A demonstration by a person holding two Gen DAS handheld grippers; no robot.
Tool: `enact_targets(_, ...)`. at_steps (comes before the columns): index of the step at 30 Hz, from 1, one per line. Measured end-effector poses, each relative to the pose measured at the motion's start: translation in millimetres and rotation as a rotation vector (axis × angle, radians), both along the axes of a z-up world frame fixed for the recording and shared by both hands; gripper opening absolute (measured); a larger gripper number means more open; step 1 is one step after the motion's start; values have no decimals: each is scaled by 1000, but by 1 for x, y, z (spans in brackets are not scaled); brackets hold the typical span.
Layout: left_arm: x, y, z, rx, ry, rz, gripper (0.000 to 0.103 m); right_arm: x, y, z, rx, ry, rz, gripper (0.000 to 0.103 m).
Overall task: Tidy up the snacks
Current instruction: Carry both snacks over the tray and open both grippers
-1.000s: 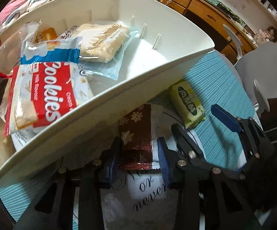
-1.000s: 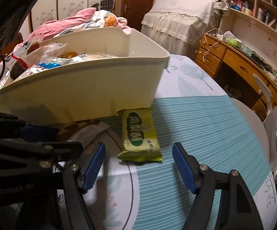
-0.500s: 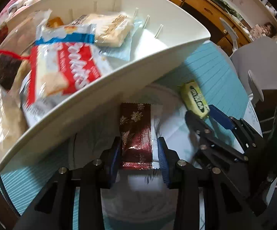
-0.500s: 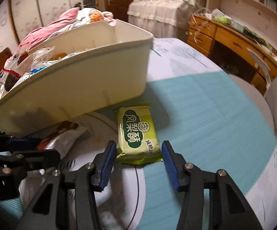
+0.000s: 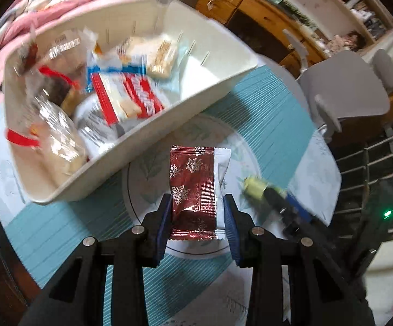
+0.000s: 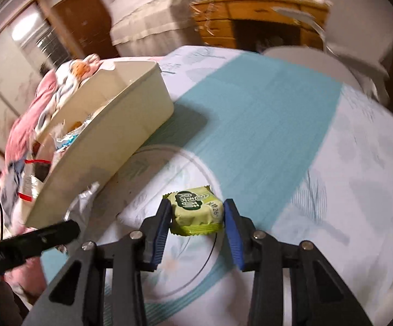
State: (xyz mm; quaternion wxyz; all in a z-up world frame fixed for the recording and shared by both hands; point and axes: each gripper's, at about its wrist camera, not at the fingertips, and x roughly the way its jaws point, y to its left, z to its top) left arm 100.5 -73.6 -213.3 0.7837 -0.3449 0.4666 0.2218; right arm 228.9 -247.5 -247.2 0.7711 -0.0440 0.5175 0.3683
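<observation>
Open teal tabletop [image 6: 264, 125] lies right of our cream bin [image 5: 153, 127]. Left tool [image 5: 197, 213] is clamped on the red snowflake packet [image 5: 192, 190]. Right tool [image 6: 197, 214] is closing around the green packet [image 6: 196, 209]; contact is unclear. Bin contents blur. Both packets, earlier lying flat, now ride above the cloth.

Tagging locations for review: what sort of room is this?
Probably a bedroom used as a study: a bed with pink bedding, a wooden desk with drawers, and wall shelves surround the cloth-covered table.
</observation>
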Motion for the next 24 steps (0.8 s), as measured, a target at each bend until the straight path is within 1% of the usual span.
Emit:
enact_targets(3, -13, -1, 24, 34, -39, -32, 35, -15, -5, 7, 5, 37, -20, 39)
enact_targets(7, -30, 2, 45, 41, -75, -74, 35, -35, -9, 24, 22, 36, -40, 39)
enact_targets(14, -53, 19, 74, 80, -109, -72, 35, -70, -7, 55, 71, 24, -64, 39)
enact_targets(18, -58, 36, 94, 105, -136, -78, 35, -92, 5, 66, 102, 38, -65, 39)
enact_targets(21, -59, 51, 109, 114, -167, -112, 35, -109, 16, 74, 113, 43, -63, 39)
enact_targets(24, -56, 70, 121, 102, -197, -154, 35, -124, 28, 83, 118, 33, -70, 39)
